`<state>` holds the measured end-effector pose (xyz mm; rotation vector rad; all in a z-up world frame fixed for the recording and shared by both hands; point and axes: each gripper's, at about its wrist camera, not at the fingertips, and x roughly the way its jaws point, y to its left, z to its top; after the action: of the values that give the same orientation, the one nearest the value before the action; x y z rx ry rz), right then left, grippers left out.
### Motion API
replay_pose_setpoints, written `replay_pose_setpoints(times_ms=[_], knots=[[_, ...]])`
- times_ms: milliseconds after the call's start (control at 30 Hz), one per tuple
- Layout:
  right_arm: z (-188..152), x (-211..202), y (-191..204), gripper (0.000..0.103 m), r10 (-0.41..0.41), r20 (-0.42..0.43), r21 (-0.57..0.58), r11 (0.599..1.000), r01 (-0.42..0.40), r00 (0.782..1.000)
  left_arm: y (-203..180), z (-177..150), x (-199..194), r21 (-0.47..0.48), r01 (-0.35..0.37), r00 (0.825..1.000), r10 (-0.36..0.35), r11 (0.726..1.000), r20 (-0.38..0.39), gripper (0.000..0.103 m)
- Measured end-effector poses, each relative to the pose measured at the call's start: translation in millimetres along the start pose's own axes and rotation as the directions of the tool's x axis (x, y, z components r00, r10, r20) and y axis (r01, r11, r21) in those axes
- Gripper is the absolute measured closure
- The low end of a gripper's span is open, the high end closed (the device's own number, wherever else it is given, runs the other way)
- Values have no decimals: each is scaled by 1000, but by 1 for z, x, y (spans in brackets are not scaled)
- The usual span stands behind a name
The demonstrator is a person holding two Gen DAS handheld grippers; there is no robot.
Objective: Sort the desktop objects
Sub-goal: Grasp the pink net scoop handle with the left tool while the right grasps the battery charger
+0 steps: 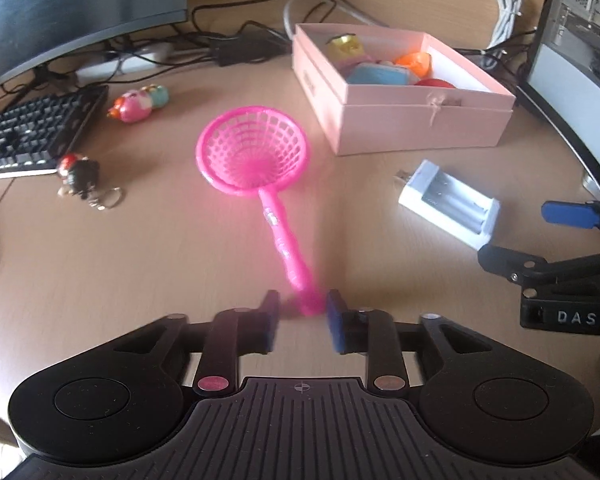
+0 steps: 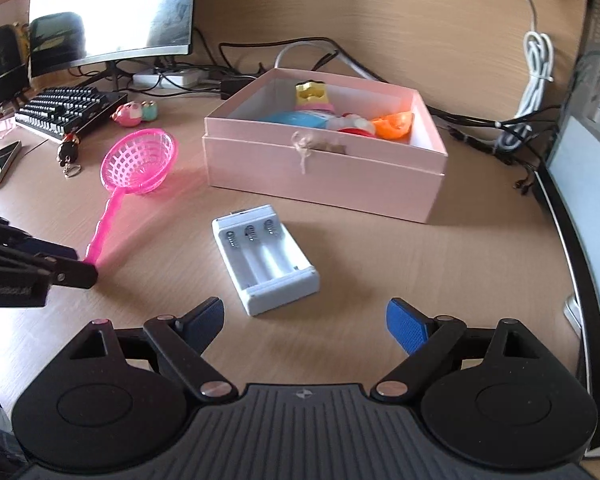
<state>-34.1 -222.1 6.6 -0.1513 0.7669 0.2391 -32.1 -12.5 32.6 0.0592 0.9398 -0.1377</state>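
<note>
- The left tongs point(image 1: 302, 316) sit low over the near part of the desk point(image 1: 140, 260), their blue pads narrowed around the end of the pink strainer's handle; the right pad touches it, a sliver of gap shows on the left, so whether the grasp is firm cannot be told.
- The right tongs point(image 2: 305, 322) hover released, pads spread wide, just near of the white battery charger point(image 2: 265, 258).
- The monitor point(image 2: 112, 4) stands at the far left, with a black keyboard point(image 2: 66, 108) in front of it.
- The pink box point(image 2: 326, 152) sits open at the far centre-right of the desk, holding several coloured toys.
- The pink strainer point(image 1: 256, 156) lies left of the box, its basket pointing far and its handle running near toward the left tongs.
- The battery charger lies flat, near of the box and right of the strainer, its slots facing up.
- A pink and green toy figure point(image 1: 138, 104) lies beside the keyboard's right end.
- A small dark keychain figure point(image 1: 80, 174) lies near of the keyboard's corner.
</note>
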Motion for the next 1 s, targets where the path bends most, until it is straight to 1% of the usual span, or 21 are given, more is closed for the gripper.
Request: replay_pose_setpoints(times_ms=[33,67,167,200,233,267,300,333,367,467,500,567,633,700,767,900,933,967,1000], knots=[[0,2,1,14,4,-3,-7,1000,-4,1000,3,0,-1,-10,-12,1000,12,1000,1,54],[1,6,2,14,4,-7,-15,1000,-4,1000,7,0,-3,-22,-22,1000,22,1000,2,52],[3,15,1,14,-6,-14,-35,999,6,1000,16,3,-5,-46,-32,999,32,998,2,38],[4,17,0,13,-33,-4,-49,998,33,999,17,4,-6,-47,-33,999,34,998,5,32],[5,19,-2,13,-77,10,-62,995,77,997,17,5,-7,-41,-35,999,36,999,12,28],[7,21,-4,13,-129,24,-74,989,130,991,16,6,-8,-31,-36,999,37,999,18,26],[8,22,-8,13,-189,40,-77,978,192,981,17,7,-8,-23,-35,999,35,999,22,22],[9,23,-12,13,-231,50,-69,970,234,972,16,9,-8,-17,-31,999,32,999,26,19],[10,22,-19,13,-245,52,-47,968,248,968,15,11,-7,-13,-25,999,25,1000,33,17],[9,14,-40,7,-178,16,85,981,176,984,13,21,-1,-14,-13,998,14,1000,56,8],[6,12,-45,6,-152,6,127,980,150,988,13,25,3,-15,-16,997,17,1000,69,7],[-1,8,-51,5,-100,-11,197,975,100,995,12,38,14,-21,-47,995,48,999,85,7],[-8,5,-51,5,-67,-25,230,971,70,997,11,53,26,-42,-78,992,81,996,96,6],[-13,4,-43,5,-68,-33,217,973,73,997,12,68,39,-57,-108,989,114,992,97,6],[-16,0,-37,5,-72,-33,197,977,77,997,12,80,53,-71,-137,987,142,988,81,6],[-22,-12,-33,3,-53,-27,189,980,57,998,19,90,70,-109,-130,990,135,985,41,7],[-23,-14,-32,2,-51,-24,187,981,54,998,20,90,72,-111,-131,990,136,985,39,14],[-24,-17,-32,2,-51,-21,185,981,54,998,21,89,72,-109,-132,990,137,985,39,17],[-24,-18,-32,2,-51,-19,184,982,54,998,22,88,72,-108,-132,990,137,985,41,17]])
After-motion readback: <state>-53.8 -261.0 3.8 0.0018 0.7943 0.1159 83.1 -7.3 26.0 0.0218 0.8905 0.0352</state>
